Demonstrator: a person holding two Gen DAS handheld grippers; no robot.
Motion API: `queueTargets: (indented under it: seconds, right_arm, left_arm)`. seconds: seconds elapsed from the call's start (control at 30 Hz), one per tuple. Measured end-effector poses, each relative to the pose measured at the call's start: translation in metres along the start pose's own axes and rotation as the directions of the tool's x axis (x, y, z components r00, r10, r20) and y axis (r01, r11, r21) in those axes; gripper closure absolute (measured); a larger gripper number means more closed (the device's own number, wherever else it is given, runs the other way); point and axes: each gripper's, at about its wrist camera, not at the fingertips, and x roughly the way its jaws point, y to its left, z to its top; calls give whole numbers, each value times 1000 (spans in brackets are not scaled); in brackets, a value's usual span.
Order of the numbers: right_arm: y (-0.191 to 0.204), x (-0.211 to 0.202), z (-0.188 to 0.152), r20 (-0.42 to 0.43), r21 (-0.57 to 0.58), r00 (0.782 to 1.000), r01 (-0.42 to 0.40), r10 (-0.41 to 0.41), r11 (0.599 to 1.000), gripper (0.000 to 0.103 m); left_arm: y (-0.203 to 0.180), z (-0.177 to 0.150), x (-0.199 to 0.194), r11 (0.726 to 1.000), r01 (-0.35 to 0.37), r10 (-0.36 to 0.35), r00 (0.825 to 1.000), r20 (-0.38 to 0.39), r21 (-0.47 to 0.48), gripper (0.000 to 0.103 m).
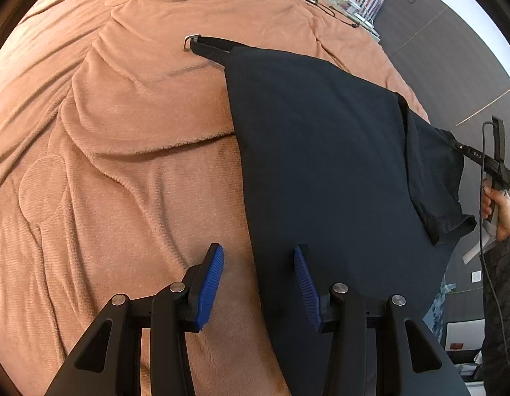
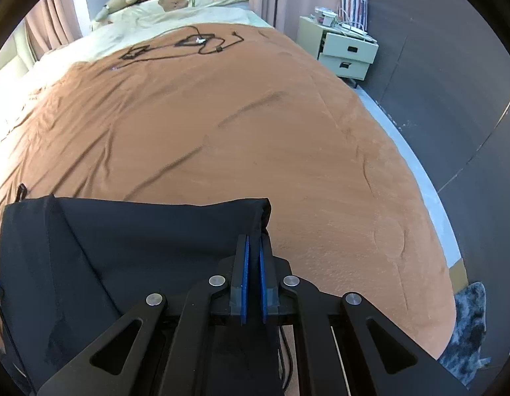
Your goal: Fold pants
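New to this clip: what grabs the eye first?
The black pants dominate, spread flat on the orange-brown blanket that covers the bed. The right tool is pinched shut on a fabric edge of the pants, while the left tool hovers open above their near edge, gripping nothing. Farther up the bed, a tangle of black cables lies on the blanket.

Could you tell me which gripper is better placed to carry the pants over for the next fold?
Right, probably. The right gripper is already shut on a corner of the black pants, while the left gripper hovers open above their edge on the blanket, holding nothing.
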Motion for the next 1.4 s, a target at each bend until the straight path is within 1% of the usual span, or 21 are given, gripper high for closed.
queueTargets:
  seconds: [0.03,0.1,0.13,0.17,0.2,0.23,0.27,0.33,0.43,0.53,0.73,0.9,1.0,1.13,1.2,1.4]
  right_arm:
    - [1,-1,0,0,4,1000,-3,3,1000,97]
    - [3,-7,2,12,4,1000,7,-7,1000,95]
    - [6,-13,0,25,-6,1000,0,0,1000,87]
    - [6,-17,-2,32,-16,999,-13,13,1000,79]
    - [2,-21,-5,39,-26,999,-21,22,999,56]
    - [5,-27,-9,52,-37,998,-25,27,999,38]
    - [8,-34,-14,75,-54,996,-35,39,998,35]
    - [17,-45,-26,101,-96,992,-69,79,993,35]
    - [32,-53,-44,94,-147,988,-110,125,983,35]
    - [44,-61,-63,103,-185,979,-155,176,970,35]
    - [65,-65,-92,77,-243,967,-217,242,945,35]
    - [75,-68,-110,62,-270,956,-260,286,927,35]
    - [78,-69,-119,45,-295,950,-282,309,913,35]
    - [85,-68,-121,19,-322,941,-313,337,894,35]
    - [93,-66,-122,2,-338,933,-338,360,878,35]
    - [109,-59,-125,-46,-384,922,-372,385,845,35]
  left_arm:
    - [-1,1,1,1000,-1,1,1000,0,0,56]
    - [-4,2,3,1000,0,0,1000,2,-2,56]
    - [-5,2,3,1000,1,-1,1000,3,-3,56]
    - [-5,2,4,1000,1,-1,1000,4,-5,56]
    - [-5,1,4,1000,1,-1,1000,4,-7,56]
    - [-5,1,4,1000,1,-1,1000,4,-8,56]
    - [-4,0,4,1000,2,-2,1000,5,-10,56]
    - [-4,-4,1,1000,4,-4,1000,7,-11,56]
    - [0,-9,-3,1000,3,-3,1000,8,-8,56]
    - [-1,-11,-5,1000,4,-4,1000,9,-3,56]
    - [3,-17,-9,1000,12,-12,1000,12,-6,56]
    - [7,-23,-11,999,31,-31,1000,2,-16,56]
    - [9,-26,-12,999,40,-40,999,0,-17,56]
    - [14,-31,-16,998,54,-54,999,3,-19,56]
    - [16,-34,-18,998,58,-58,998,4,-20,56]
    - [24,-43,-24,997,66,-66,998,11,-31,56]
